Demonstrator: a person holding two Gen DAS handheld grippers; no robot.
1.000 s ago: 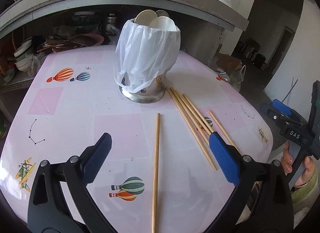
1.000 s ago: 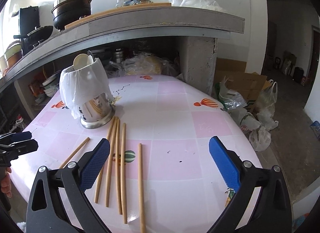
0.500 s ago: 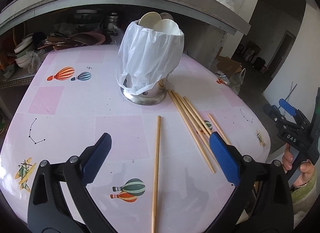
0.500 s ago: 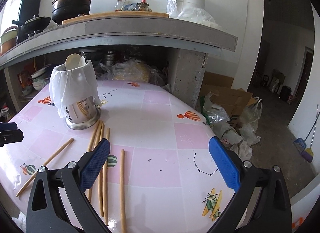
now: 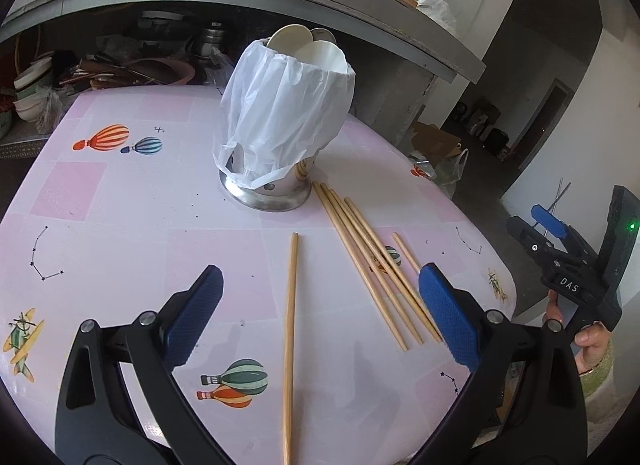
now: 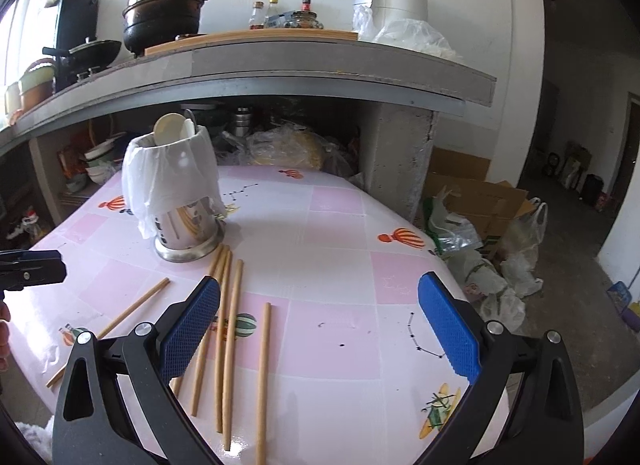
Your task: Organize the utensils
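Six wooden chopsticks lie loose on the pink patterned table (image 5: 120, 201); none is yet in the steel utensil holder (image 5: 266, 191). The holder stands upright, draped in a white plastic bag (image 5: 286, 117), with pale spoon bowls (image 5: 290, 37) showing above its rim.

One single chopstick (image 5: 290, 329) lies apart, directly below the left gripper (image 5: 318, 317), running lengthwise between its pads. The left jaws stand wide and hold nothing. A bundle of four chopsticks (image 5: 368, 261) lies side by side just right of it, far ends close to the holder's base; whether they touch it cannot be told. A sixth, separate chopstick (image 6: 264, 373) lies below the right gripper (image 6: 318, 317), whose jaws are likewise wide and empty.

Assessment: the sticks appear light, stiff, thin and round, so they are likely to roll or skid on the glossy tabletop and pivot if pinched near an end. Recommended hold is across the shaft near mid-length, pads square to the stick. The single stick is the easiest first take, clear of neighbours. The bag overhanging the holder may snag a tip on insertion.
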